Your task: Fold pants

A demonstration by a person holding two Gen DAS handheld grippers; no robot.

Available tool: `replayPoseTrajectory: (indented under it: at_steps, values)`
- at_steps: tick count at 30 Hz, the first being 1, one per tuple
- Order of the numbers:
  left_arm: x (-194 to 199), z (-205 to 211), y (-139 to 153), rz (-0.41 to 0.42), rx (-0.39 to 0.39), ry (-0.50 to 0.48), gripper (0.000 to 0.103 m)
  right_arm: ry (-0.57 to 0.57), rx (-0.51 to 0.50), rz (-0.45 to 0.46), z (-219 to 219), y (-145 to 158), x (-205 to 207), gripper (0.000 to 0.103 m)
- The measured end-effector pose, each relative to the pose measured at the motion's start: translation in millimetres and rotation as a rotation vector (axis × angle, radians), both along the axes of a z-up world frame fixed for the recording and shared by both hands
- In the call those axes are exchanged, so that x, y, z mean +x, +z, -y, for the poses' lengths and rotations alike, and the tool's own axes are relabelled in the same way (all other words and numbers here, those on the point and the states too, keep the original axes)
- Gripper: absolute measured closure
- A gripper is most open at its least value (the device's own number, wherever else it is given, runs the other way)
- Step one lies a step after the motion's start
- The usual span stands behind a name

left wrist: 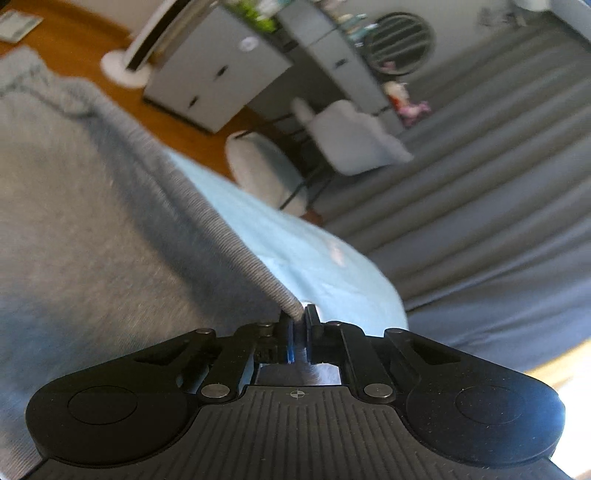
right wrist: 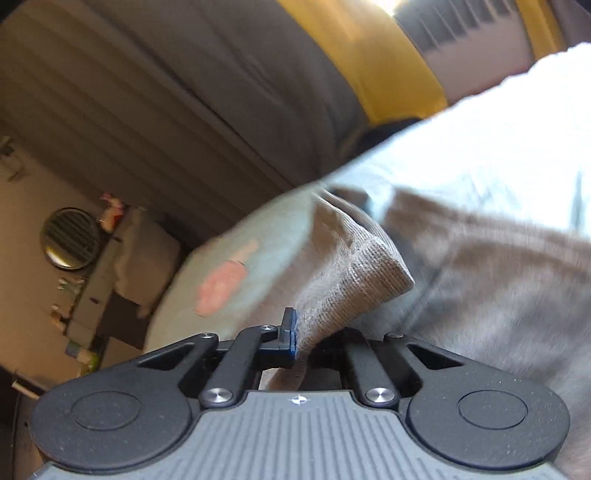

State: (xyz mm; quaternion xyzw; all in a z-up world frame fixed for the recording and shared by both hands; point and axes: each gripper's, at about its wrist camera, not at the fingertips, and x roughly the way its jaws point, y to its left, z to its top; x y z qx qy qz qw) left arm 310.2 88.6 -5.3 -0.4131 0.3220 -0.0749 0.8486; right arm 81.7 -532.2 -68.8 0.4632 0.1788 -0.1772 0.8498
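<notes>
Grey knit sweatpants (left wrist: 74, 221): soft matt cloth, fuzzy nap; ribbed band (left wrist: 229, 236) running to 12 o'clock of the left black plastic gripper (left wrist: 297, 325) has fine corded texture. Same ribbing on the cuff (right wrist: 365, 273) at the right black plastic gripper (right wrist: 306, 332). Gripper bodies: matt, finely speckled plastic, grooved grey deck, shiny round metal rivets (left wrist: 217, 390). Blue finger pads (right wrist: 293, 336) look rubbery. Pale blue bedsheet (left wrist: 314, 258): smooth matt cloth. Grey pleated curtain (left wrist: 480, 184) at 2 o'clock: matt fabric. Orange-brown wood floor (left wrist: 85, 33) at 11 o'clock: smooth, slight sheen. Grey cabinet (left wrist: 214, 77): flat, satin panels.
</notes>
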Motion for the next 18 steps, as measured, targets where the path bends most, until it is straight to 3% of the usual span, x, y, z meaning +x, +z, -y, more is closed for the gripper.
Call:
replayPoseTrajectory:
  at_steps: [4,7,11,13,16,17,18]
  values:
    - [-73,-3,33,0.106,0.054,-0.042,0.095,0.019,-0.066,0.043,7,31,-34,0.098]
    - [-140,-7,35,0.125,0.089,-0.043,0.095,0.033,-0.124,0.031,11,40,-65,0.098]
    - [-214,-5,12,0.054,0.121,-0.020,0.094,0.014,-0.136,-0.024,18,30,-98,0.098]
    - [-230,-1,-2,-0.005,0.175,-0.027,0.092,-0.005,-0.112,-0.072,18,16,-107,0.097]
    - [-235,-4,-9,-0.041,0.276,0.004,0.078,-0.004,-0.085,-0.146,14,-6,-106,0.092]
    - [-232,-10,-7,-0.040,0.281,0.030,0.061,-0.007,-0.073,-0.161,13,-13,-105,0.091]
    - [-229,-17,-4,-0.033,0.280,0.061,0.053,-0.007,-0.064,-0.169,12,-18,-105,0.090]
